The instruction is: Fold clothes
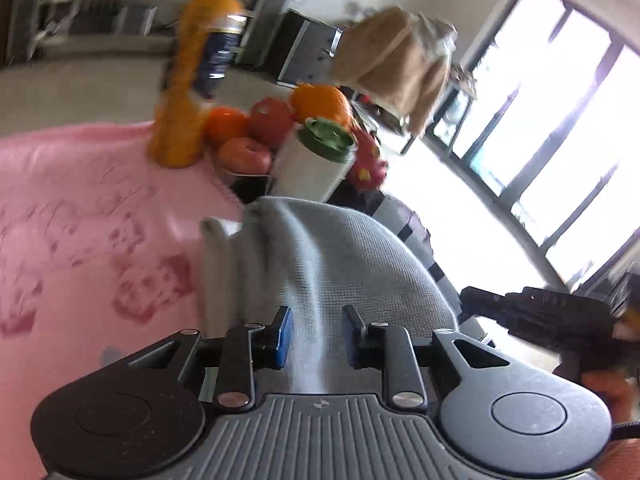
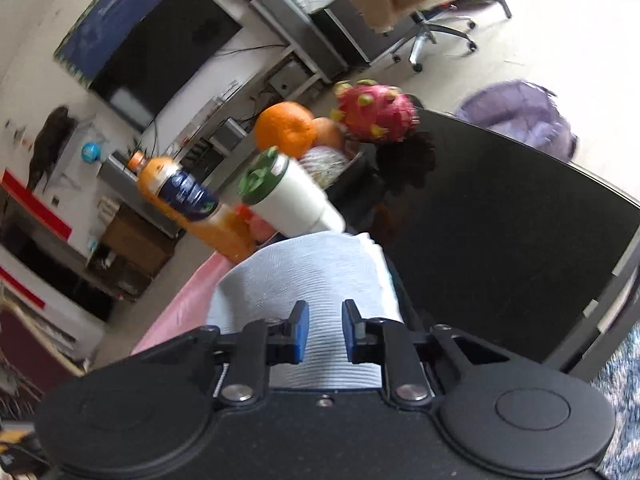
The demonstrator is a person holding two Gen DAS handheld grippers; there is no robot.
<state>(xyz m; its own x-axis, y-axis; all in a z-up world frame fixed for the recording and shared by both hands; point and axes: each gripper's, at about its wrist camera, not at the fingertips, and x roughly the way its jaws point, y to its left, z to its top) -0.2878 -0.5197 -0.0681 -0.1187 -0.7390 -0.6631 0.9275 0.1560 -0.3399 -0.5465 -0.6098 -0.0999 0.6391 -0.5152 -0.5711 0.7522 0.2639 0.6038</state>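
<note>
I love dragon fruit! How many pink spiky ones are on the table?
1. The dragon fruit sits atop the fruit pile, beside the big orange. More could hide behind.

Both wrist views look slantwise down, close over the grey cloth, sharing the fruit bowl.

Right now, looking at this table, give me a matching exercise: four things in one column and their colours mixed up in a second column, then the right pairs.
Things:
1. bottle
2. cup lid
3. dragon fruit
4. tablecloth

Colours:
A. pale pink
B. green
C. orange with a dark blue label
D. magenta with yellow-green tips

Right pairs: 1-C, 2-B, 3-D, 4-A
</note>
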